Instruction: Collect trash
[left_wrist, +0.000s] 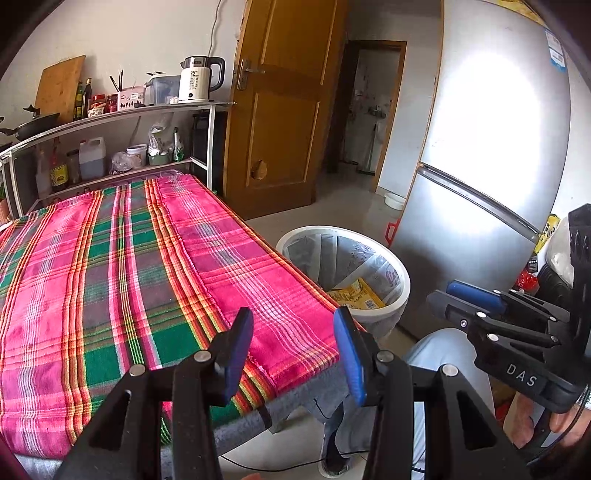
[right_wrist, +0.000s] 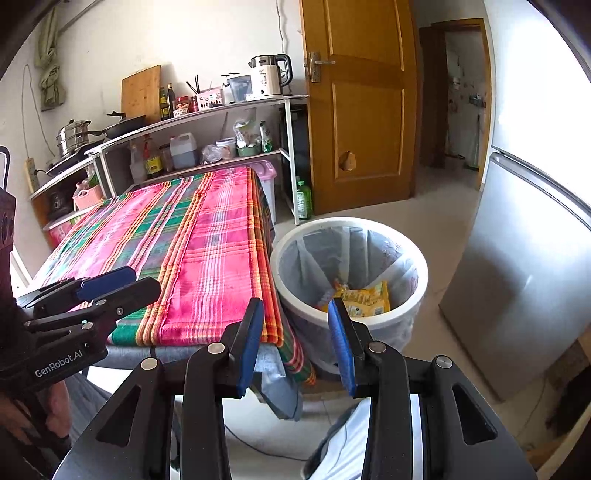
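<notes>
A white bin (left_wrist: 400, 284) (right_wrist: 421, 273) with a clear liner stands on the floor at the table's right side. Yellow snack wrappers (left_wrist: 356, 295) (right_wrist: 365, 299) lie in its bottom. My left gripper (left_wrist: 293, 350) hovers open over the near right corner of the table (left_wrist: 110, 266), which is covered with a pink and green plaid cloth; nothing is between its blue pads. My right gripper (right_wrist: 295, 339) is open and empty too, above the gap between the table's (right_wrist: 207, 251) corner and the bin. Each gripper shows in the other's view: the right gripper (left_wrist: 469, 295), the left gripper (right_wrist: 122, 280).
A silver fridge (left_wrist: 491, 155) (right_wrist: 532, 236) stands right of the bin. A wooden door (left_wrist: 288, 110) (right_wrist: 362, 107) and a white shelf rack (left_wrist: 122, 114) (right_wrist: 207, 110) with a kettle, bottles and pans lie behind the table. A person's legs (left_wrist: 436, 350) are below the grippers.
</notes>
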